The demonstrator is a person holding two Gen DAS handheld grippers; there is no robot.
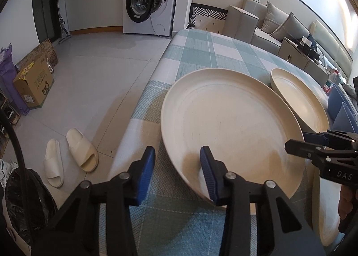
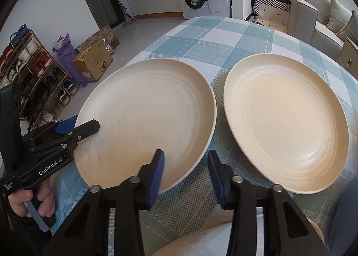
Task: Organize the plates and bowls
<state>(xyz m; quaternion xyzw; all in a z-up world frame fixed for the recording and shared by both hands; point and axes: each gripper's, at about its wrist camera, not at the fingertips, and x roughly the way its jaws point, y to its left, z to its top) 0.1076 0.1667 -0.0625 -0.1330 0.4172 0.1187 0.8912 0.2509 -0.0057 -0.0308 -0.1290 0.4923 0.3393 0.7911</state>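
Note:
Two cream plates lie side by side on the checked tablecloth. The left plate (image 1: 230, 121) (image 2: 147, 113) has a gripper at each side. My left gripper (image 1: 177, 151) (image 2: 82, 125) straddles its left rim, one blue pad over the plate's inside and one outside over the cloth, with gaps to the rim. My right gripper (image 2: 185, 153) (image 1: 299, 139) straddles its right rim the same way, with its pads not pressing on it. The right plate (image 2: 288, 121) (image 1: 299, 97) sits untouched beside it.
Blue bowls (image 1: 340, 104) stand at the table's right. Another cream dish (image 2: 201, 240) (image 1: 324, 211) lies at the near edge under the grippers. The table's left edge (image 1: 138, 108) drops to a tiled floor with slippers (image 1: 71, 155), boxes and a shoe rack (image 2: 33, 72). A sofa (image 1: 279, 28) is behind.

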